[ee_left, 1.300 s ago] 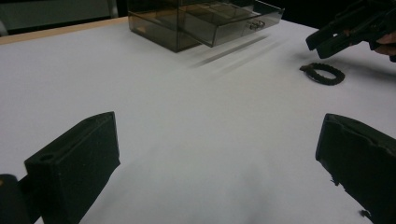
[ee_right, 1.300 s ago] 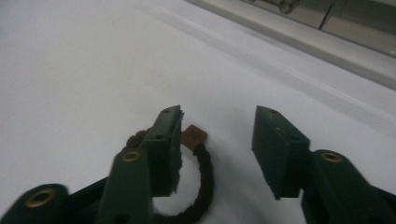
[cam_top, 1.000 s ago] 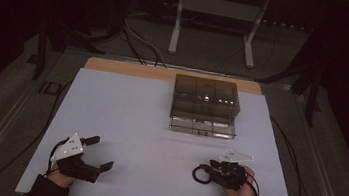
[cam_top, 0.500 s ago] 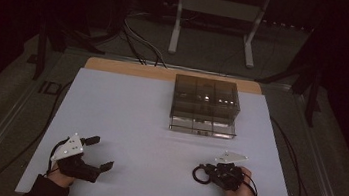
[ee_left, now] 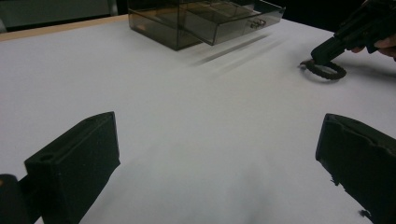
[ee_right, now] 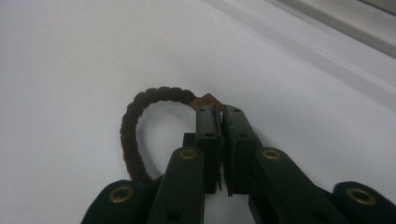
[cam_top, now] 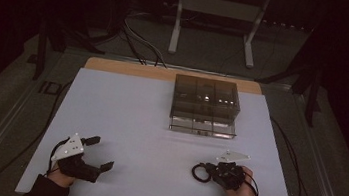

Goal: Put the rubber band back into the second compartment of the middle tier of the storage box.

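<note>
A dark braided hair tie (ee_right: 135, 121) with a small brown tag (ee_right: 208, 101) lies as a ring on the white table (cam_top: 149, 120). My right gripper (ee_right: 220, 112) is shut on the hair tie at the tag, low over the table at the front right (cam_top: 207, 169). The hair tie (cam_top: 198, 173) sticks out to that gripper's left. My left gripper (cam_top: 102, 153) rests at the front left, jaws wide open with nothing between them (ee_left: 217, 158). The left gripper view also catches the hair tie (ee_left: 324, 71) and the right gripper (ee_left: 322, 50) farther off.
A smoky clear compartment box (cam_top: 206, 99) stands at the table's far middle-right, its bottom drawer (cam_top: 202, 127) pulled out toward me. Cables (cam_top: 288, 142) trail off the right side. A metal stand (cam_top: 213, 12) is on the floor beyond.
</note>
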The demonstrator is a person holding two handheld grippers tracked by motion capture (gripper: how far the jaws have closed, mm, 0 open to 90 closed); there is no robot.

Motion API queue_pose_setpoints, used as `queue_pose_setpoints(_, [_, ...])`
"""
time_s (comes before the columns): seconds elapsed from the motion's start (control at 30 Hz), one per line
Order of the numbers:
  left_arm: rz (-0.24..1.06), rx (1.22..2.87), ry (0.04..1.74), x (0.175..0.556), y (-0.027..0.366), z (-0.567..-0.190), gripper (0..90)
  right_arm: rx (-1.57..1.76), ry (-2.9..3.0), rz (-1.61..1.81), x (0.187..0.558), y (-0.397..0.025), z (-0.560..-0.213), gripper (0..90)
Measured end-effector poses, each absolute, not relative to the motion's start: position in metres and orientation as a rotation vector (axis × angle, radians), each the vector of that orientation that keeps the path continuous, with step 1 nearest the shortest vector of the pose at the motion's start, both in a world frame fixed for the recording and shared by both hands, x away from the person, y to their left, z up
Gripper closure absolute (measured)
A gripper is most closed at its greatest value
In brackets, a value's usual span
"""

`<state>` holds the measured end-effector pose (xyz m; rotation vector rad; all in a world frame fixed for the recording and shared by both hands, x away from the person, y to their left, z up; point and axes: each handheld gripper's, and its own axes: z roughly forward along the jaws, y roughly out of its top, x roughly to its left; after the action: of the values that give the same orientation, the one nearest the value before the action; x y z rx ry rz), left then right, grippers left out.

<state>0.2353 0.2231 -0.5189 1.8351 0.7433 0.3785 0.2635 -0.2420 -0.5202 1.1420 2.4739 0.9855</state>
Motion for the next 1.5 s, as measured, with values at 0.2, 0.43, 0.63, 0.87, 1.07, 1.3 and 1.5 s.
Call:
queue_pose_setpoints(0.2, [0.378,1.84,0.744,0.235,0.223,-0.519,0.4,1.139,2.469,0.999,0.263,-0.243,-0.516,85.9])
queue_pose_setpoints(0.43, [0.376,1.833,0.747,0.236,0.223,-0.519,0.4,1.127,2.471,1.009,0.262,-0.243,-0.512,85.9])
queue_pose_setpoints(0.63, [0.375,1.833,0.748,0.236,0.223,-0.519,0.4,1.111,2.471,1.012,0.262,-0.241,-0.507,85.9])
queue_pose_setpoints(0.87, [0.374,1.832,0.751,0.236,0.223,-0.519,0.4,1.11,2.471,1.017,0.263,-0.241,-0.503,85.9])
queue_pose_setpoints(1.07, [0.375,1.831,0.752,0.236,0.223,-0.519,0.3,1.106,2.461,1.028,0.264,-0.242,-0.497,85.9])
queue_pose_setpoints(1.3, [0.376,1.837,0.748,0.236,0.223,-0.519,0.3,1.078,2.465,1.026,0.265,-0.239,-0.492,85.9])
queue_pose_setpoints(1.5, [0.378,1.837,0.747,0.235,0.223,-0.519,0.4,1.059,2.471,1.02,0.268,-0.238,-0.488,85.9])
